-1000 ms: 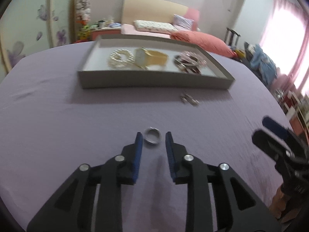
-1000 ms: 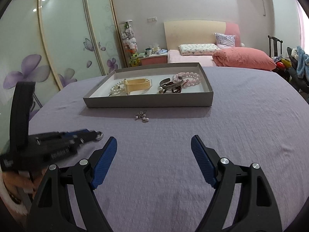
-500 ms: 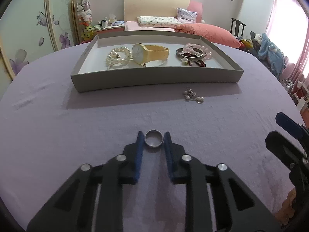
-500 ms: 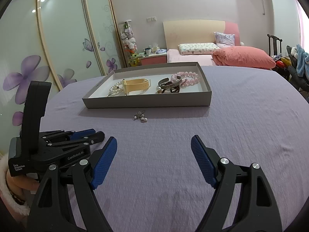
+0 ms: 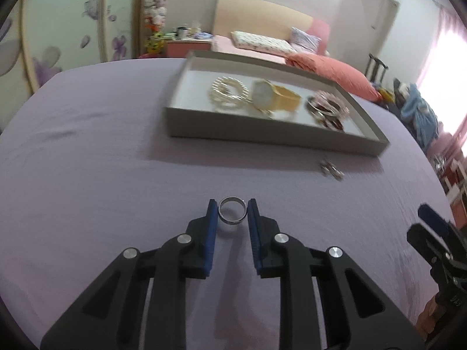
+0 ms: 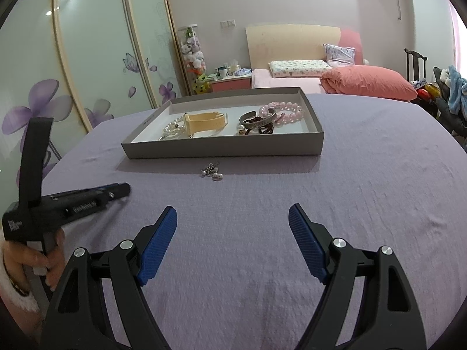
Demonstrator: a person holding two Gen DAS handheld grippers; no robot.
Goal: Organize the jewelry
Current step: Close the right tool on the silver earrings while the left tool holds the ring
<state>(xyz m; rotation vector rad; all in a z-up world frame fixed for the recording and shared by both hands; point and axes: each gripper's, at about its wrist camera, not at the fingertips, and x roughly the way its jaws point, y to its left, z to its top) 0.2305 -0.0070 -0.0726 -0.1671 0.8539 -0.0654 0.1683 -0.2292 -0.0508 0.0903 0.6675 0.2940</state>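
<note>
Ring (image 5: 232,213): smooth metal band pinched between left gripper (image 5: 232,214) pads.

A big worktop (image 6: 364,180) with a light purple cloth fills most of the frame. A flat grey tray (image 6: 227,148) sits on it, up near the middle. Just in front of the tray lies a small bunch of earrings (image 6: 212,172), on the cloth.

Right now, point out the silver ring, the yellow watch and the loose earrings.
silver ring (image 5: 232,213): left wrist view, lower band of the ring.
yellow watch (image 6: 205,121): right wrist view, middle of its strap.
loose earrings (image 6: 212,172): right wrist view, centre of the cluster.
</note>
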